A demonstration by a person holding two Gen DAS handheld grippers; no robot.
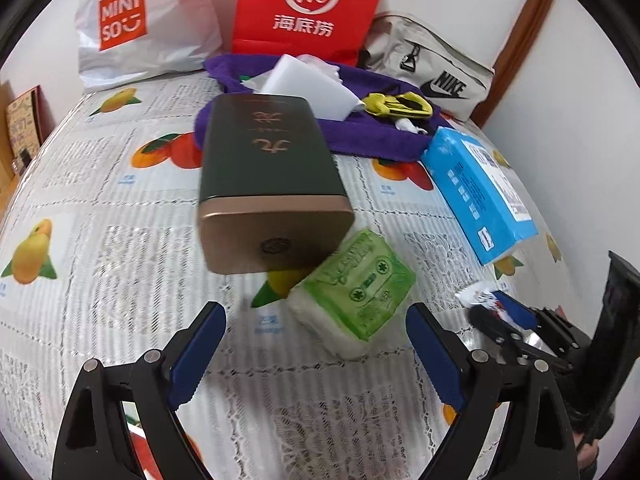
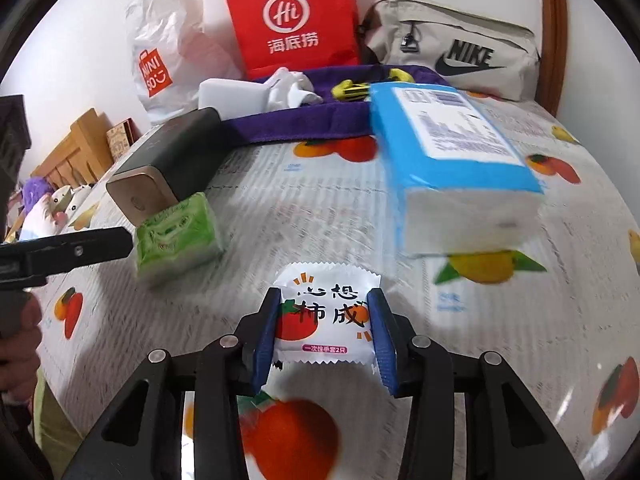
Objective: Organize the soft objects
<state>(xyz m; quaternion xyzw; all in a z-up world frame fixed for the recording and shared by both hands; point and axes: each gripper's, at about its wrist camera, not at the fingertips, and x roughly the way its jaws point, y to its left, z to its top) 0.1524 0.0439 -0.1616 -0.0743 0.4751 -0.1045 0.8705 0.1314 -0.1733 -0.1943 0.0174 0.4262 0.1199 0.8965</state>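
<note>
My left gripper (image 1: 316, 314) is open just above the fruit-print tablecloth (image 1: 120, 280), with a green pocket tissue pack (image 1: 354, 286) lying slightly ahead of its fingertips. One of its fingers (image 2: 100, 246) shows beside that green pack (image 2: 180, 232) in the right wrist view. My right gripper (image 2: 325, 314) is shut on a small white sachet (image 2: 326, 316) printed with tomatoes, blue pads pressing on both of its side edges. From the left wrist view the sachet (image 1: 478, 296) is at the right, in the right gripper's tips. A blue tissue pack (image 2: 452, 152) lies ahead on the right.
A dark green tin with a gold end (image 1: 264, 184) lies next to the green pack. A purple towel (image 1: 360, 132) at the back carries a white block (image 1: 316, 88) and a yellow item (image 1: 396, 106). A white bag (image 1: 136, 24), red bag (image 1: 308, 4) and beige pouch (image 1: 436, 76) line the wall.
</note>
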